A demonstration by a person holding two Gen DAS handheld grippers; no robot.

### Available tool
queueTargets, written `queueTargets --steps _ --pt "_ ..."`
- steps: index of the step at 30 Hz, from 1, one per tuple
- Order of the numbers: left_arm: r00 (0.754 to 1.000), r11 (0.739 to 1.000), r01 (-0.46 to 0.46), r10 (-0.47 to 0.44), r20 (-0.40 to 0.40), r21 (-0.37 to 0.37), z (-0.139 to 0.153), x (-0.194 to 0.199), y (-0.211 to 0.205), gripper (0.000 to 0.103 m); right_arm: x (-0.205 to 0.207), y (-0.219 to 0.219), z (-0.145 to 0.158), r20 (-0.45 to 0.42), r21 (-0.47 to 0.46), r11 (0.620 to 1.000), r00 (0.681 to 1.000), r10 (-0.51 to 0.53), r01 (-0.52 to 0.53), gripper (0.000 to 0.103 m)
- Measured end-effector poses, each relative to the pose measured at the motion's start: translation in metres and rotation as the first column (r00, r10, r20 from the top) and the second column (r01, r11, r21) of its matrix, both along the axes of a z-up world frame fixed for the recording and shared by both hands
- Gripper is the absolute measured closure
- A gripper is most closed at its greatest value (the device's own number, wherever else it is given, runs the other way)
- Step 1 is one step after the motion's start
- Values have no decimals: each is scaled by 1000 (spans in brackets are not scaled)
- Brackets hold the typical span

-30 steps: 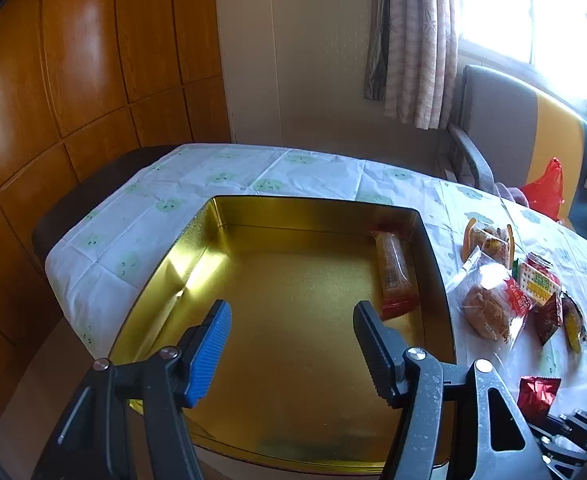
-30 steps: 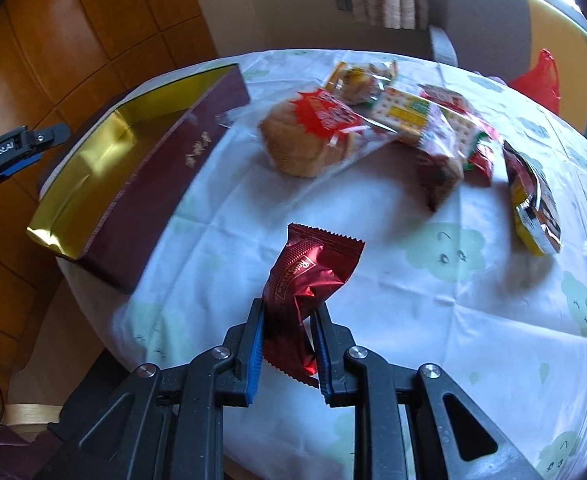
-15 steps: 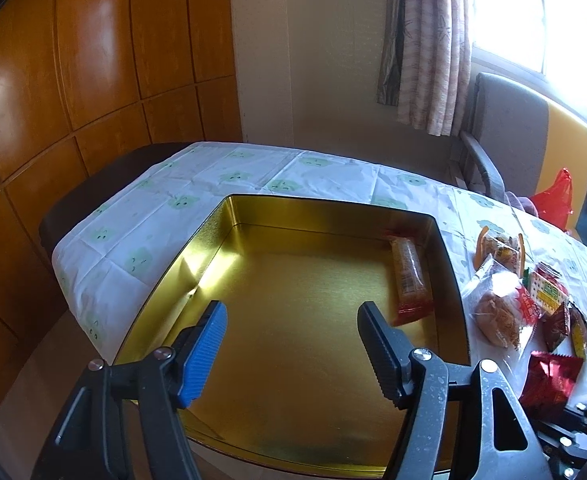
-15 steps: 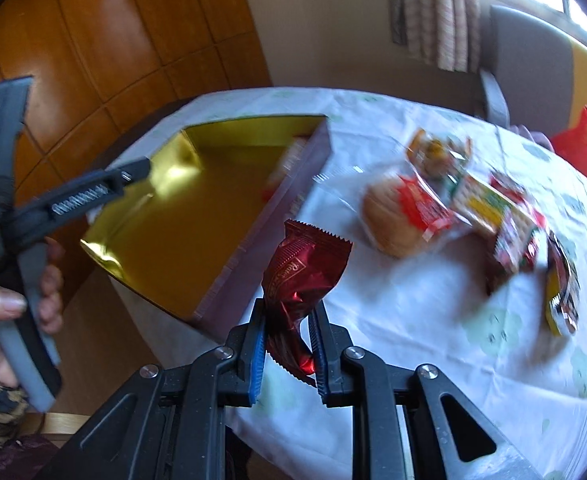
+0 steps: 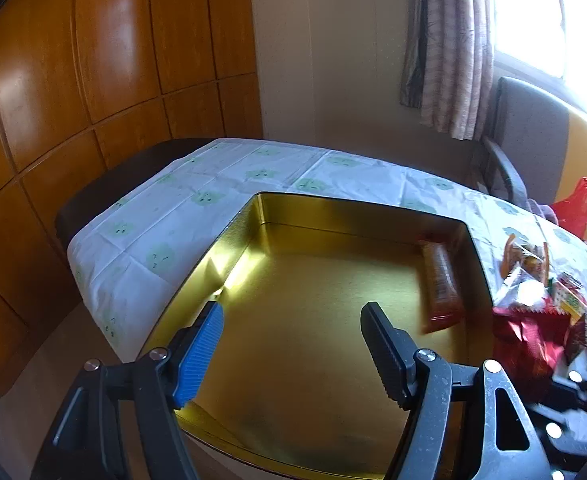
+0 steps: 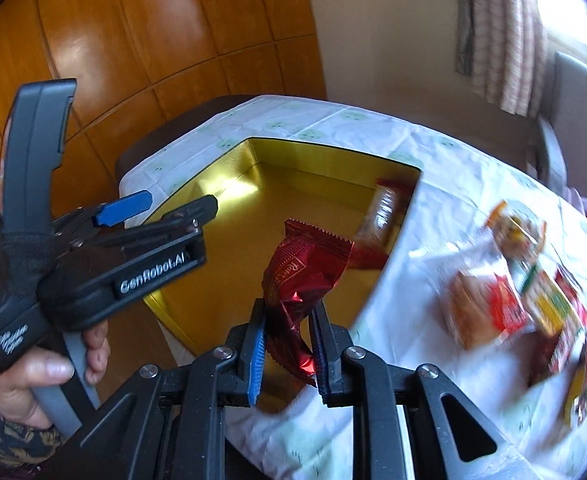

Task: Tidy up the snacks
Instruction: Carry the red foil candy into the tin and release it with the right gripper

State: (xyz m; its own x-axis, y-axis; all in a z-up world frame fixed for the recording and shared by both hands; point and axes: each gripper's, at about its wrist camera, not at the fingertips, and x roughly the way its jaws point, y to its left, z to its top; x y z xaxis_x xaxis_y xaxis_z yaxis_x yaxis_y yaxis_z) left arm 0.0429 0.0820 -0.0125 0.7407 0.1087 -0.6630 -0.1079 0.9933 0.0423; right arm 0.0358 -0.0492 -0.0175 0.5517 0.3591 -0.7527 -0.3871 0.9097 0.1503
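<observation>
Right gripper (image 6: 287,346) is clamped on a red wrapper (image 6: 303,276), pads pinching its lower end so the crinkled top sticks up and forward past the fingertips. Straight ahead of it and lower sits the gold tin (image 6: 229,200), so the wrapper hangs over the tin's near corner, not yet inside. Further in, against the tin's right wall, there's one long snack bar (image 6: 385,210) lying along that wall. Off to the right of the gripper, on the tablecloth (image 6: 445,200), is the blurry pile of other snacks (image 6: 509,292), outside the tin. To its left, a hand (image 6: 33,376) holds the left gripper (image 5: 291,340). That one's jaws stand apart with nothing between them, and they've just been opening wider; it hovers over the tin's near edge with the bare gold floor right beyond the fingertips. From it, the bar is ahead to the right, and the red wrapper shows at its far right.
</observation>
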Motion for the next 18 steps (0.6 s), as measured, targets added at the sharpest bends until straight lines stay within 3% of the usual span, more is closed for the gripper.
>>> queueTargets --steps 5,7,18 --pt "1000 1000 -1 1 -24 -20 -5 5 5 31 24 9 -15 -13 -57 998 1000 4 -5 78" --pt "999 1000 6 -7 -33 -29 -7 6 6 31 30 8 -20 -21 -75 997 999 -27 25 73" --pt "997 997 67 -69 -44 -39 -11 3 -9 31 11 -23 -23 -22 3 989 989 -148 148 70"
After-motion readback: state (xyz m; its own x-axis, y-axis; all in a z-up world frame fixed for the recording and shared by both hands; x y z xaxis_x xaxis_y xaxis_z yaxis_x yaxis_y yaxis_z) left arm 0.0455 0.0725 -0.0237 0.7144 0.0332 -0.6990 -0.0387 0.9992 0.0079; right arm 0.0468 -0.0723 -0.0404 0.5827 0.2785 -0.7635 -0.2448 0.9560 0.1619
